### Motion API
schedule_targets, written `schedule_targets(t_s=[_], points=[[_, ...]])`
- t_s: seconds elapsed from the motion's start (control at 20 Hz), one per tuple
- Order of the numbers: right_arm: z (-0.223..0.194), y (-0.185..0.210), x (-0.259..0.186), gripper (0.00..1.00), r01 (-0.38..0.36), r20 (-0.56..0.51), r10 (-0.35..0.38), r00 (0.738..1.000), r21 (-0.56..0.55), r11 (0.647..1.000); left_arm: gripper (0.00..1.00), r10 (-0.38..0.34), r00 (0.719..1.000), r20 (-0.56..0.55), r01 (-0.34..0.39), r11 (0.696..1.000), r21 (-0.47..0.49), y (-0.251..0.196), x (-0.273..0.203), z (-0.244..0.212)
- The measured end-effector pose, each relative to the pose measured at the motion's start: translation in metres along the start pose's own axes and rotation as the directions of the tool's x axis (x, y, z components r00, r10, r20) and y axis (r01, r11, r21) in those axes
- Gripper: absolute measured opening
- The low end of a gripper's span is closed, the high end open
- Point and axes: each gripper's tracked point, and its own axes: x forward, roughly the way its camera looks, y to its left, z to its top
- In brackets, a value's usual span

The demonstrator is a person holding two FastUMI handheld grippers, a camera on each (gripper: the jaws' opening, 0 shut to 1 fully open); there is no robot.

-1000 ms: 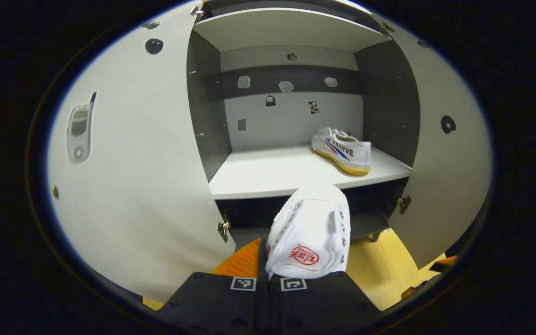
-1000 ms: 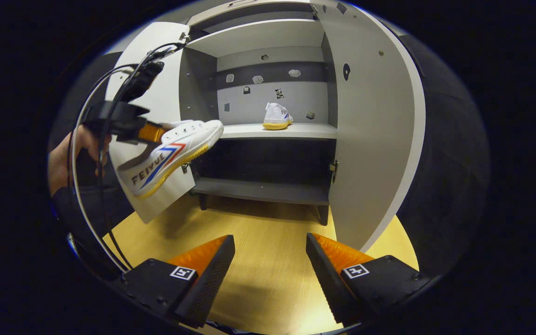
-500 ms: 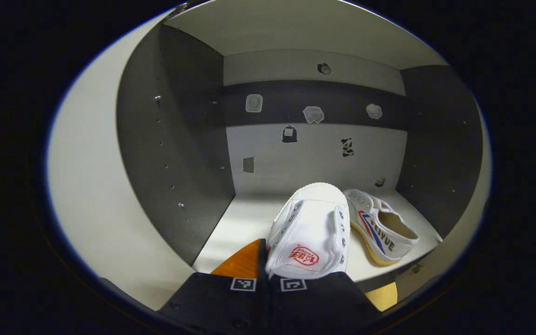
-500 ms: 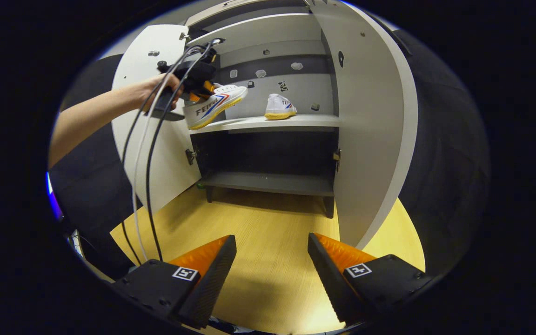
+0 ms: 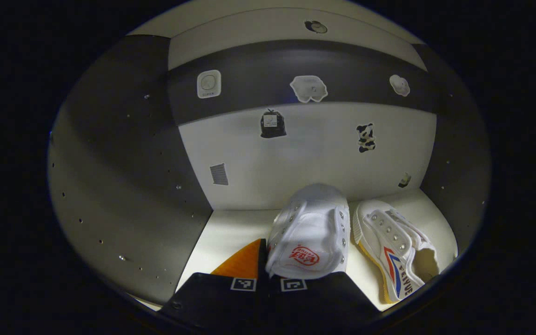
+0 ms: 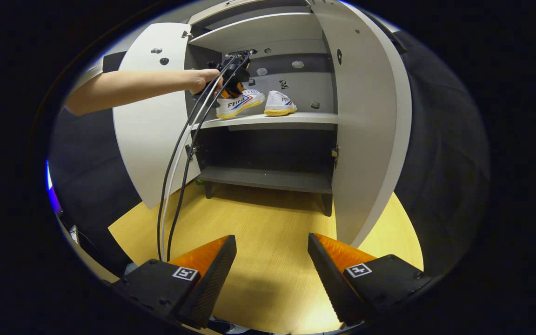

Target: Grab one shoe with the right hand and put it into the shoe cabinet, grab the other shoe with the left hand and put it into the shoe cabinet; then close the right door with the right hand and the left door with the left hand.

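The left hand-held gripper [image 5: 263,265] is clenched on a white shoe [image 5: 310,237], both fingers pressed on its heel end, toe pointing toward the back wall of the shoe cabinet [image 6: 365,116]. In the left gripper view the held shoe is inside the upper compartment, over the white shelf [image 5: 221,232]; whether its sole rests on the shelf or hangs just above it cannot be told. The second shoe [image 5: 396,249] lies on the same shelf just beside the held one, toward the shelf's right edge, heel near the front edge.

In the right gripper view the two shoes sit side by side on the upper shelf, and a person's forearm [image 6: 133,86] reaches in to the left hand-held gripper, with cables [image 6: 179,153] trailing down from it. The left door [image 6: 151,107] and right door [image 6: 365,139] both stand open.

The right hand-held gripper [image 6: 271,260] is released, fingers spread apart and grasping nothing, hovering over the yellow wooden floor [image 6: 268,232] in front of the cabinet.
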Motion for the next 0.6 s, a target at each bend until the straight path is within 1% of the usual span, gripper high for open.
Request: schedule_targets(t_s=[0.15,0.3,0.4,0.5,0.55,0.6], points=[[-0.003,-0.008,0.0,0.99,0.018,-0.01,-0.018,1.0,0.012,1.0,0.05,0.006,1.0,-0.017,-0.005,0.999,0.047,-0.005,0.012,-0.002],[-0.003,-0.013,0.0,0.99,0.04,-0.007,-0.04,0.999,0.021,0.999,0.05,0.005,1.0,-0.03,-0.003,0.998,0.067,-0.009,0.017,-0.004],[-0.002,-0.017,0.0,0.99,0.048,-0.001,-0.048,0.999,0.027,0.998,0.05,0.019,0.999,-0.04,-0.016,0.997,0.079,-0.009,0.018,-0.006],[-0.002,-0.018,-0.001,0.99,0.048,0.0,-0.048,0.999,0.028,0.998,0.08,0.015,0.998,-0.054,-0.01,0.996,0.091,-0.013,0.017,-0.009],[-0.002,-0.019,-0.001,0.99,0.047,0.002,-0.048,0.999,0.025,0.999,0.12,0.018,0.998,-0.056,-0.013,0.996,0.089,-0.013,0.013,-0.009],[-0.003,-0.018,-0.002,0.99,0.046,0.001,-0.046,0.999,0.02,0.999,0.2,0.022,0.998,-0.058,-0.016,0.995,0.097,-0.01,0.013,-0.011]])
